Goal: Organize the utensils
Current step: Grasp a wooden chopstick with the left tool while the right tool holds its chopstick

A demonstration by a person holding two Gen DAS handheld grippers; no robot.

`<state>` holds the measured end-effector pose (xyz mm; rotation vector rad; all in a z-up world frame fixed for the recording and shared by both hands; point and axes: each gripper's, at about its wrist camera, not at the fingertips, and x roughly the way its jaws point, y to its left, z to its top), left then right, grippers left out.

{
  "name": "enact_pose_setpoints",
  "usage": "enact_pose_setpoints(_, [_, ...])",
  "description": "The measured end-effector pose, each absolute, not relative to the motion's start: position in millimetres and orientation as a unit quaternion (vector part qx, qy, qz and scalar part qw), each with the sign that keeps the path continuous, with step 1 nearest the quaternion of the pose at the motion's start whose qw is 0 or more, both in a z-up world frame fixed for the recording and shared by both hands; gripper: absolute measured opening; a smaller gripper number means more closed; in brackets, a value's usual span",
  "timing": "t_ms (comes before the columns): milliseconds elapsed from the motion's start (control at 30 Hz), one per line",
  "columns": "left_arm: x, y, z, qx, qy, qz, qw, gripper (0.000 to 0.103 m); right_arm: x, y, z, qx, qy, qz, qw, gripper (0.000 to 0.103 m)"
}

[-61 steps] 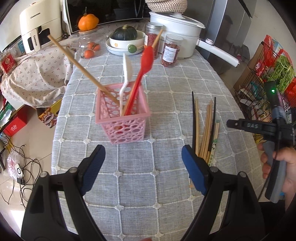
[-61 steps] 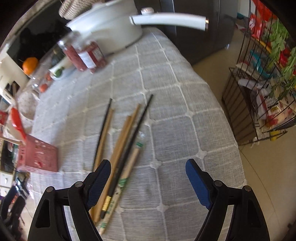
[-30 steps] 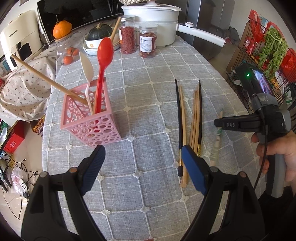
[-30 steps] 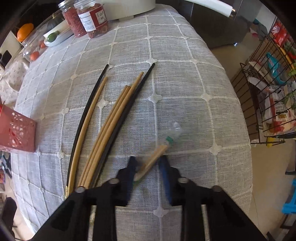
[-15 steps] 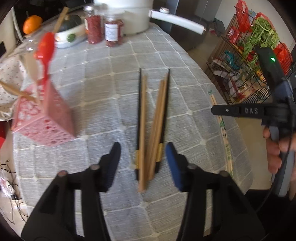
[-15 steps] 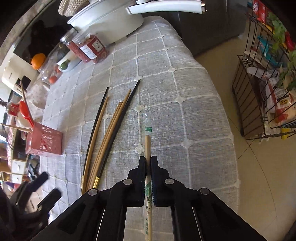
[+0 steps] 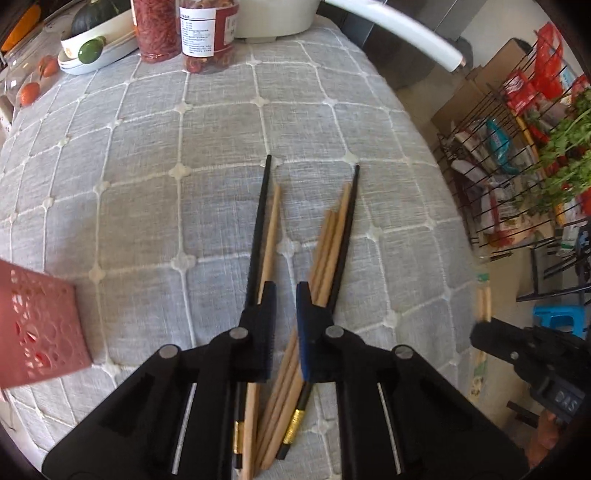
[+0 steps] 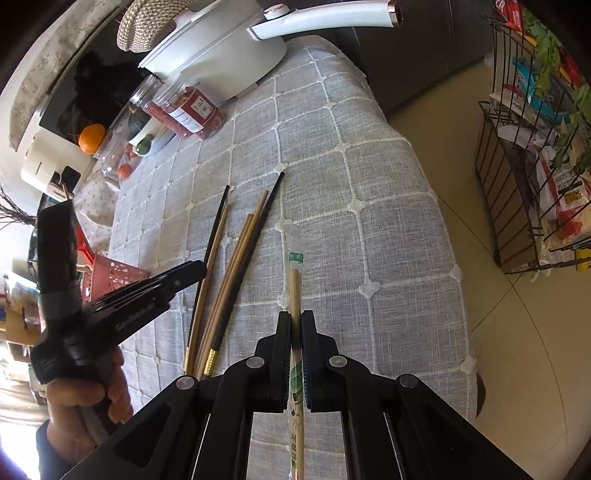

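Several loose chopsticks (image 7: pixel 332 240), wooden and black, lie side by side on the grey checked tablecloth (image 7: pixel 147 184); they also show in the right wrist view (image 8: pixel 236 258). My left gripper (image 7: pixel 286 291) hovers low over their near ends, its jaws narrowed to a small gap with nothing between them. My right gripper (image 8: pixel 295 321) is shut on a wrapped pair of wooden chopsticks (image 8: pixel 294 284) and holds it above the cloth; it shows at the right in the left wrist view (image 7: pixel 484 306). The pink holder (image 7: pixel 40 321) stands at the left.
Two jars of red food (image 7: pixel 184 29), a white pot with a long handle (image 8: pixel 229 59), a bowl with a green squash (image 7: pixel 92 37) stand at the table's far end. A wire rack with groceries (image 8: pixel 535 147) stands on the floor to the right.
My left gripper has dropped closer to the loose chopsticks and its jaws have narrowed. My right gripper still holds the wrapped pair, lifted.
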<state>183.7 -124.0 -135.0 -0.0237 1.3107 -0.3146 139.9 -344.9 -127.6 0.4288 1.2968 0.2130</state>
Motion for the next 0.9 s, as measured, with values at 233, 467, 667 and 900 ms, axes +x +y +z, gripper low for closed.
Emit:
enact_pose_setpoints(233, [194,-126,-142,0.001,0.618,-0.141,0.774,0.012,140,-342,-131,0.2,0.604,0.103,0.764,0.005])
enact_pose_setpoints(467, [200,-134,-154,0.015,0.626,-0.13,0.768,0.012,140,-342,-132,0.203,0.605,0.106,0.762,0.006])
enact_pose_setpoints(667, [198,-148,-154,0.054,0.613,-0.126,0.778,0.007,141,-341,-134,0.197,0.608,0.1,0.763,0.006])
enact_pose_setpoints(900, [175,-139,-120,0.054,0.568,-0.141,0.809,0.007,137,-338,-121,0.181,0.59,0.102,0.78,0.005])
